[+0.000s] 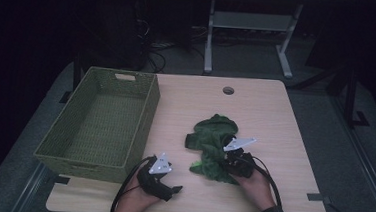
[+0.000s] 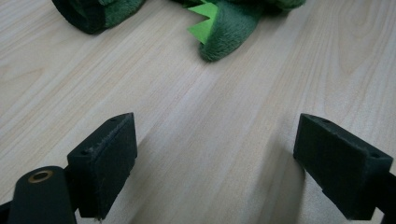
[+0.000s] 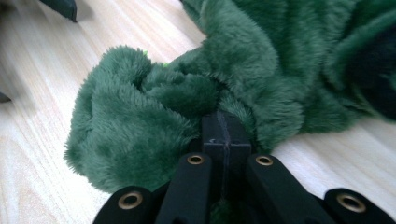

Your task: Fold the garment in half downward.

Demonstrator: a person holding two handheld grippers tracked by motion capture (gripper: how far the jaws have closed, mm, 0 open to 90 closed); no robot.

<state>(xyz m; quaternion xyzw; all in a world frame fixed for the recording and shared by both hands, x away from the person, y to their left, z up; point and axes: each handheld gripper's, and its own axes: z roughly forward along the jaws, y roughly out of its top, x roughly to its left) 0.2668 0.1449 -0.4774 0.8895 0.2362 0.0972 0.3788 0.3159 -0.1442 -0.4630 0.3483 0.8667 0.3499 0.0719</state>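
A dark green plush piece lies crumpled in the middle of the wooden table. My right gripper sits at its near edge, held by a hand. In the right gripper view its jaws are pressed together with a fold of the green fur bunched at their tips. My left gripper rests low near the table's front edge, apart from the plush. Its jaws stand wide open over bare wood, and the plush with a light green spiked trim lies beyond them.
A green woven basket stands on the left side of the table, nothing visible inside it. A round cable hole is near the far edge. Beyond the table is a dark floor with a desk frame.
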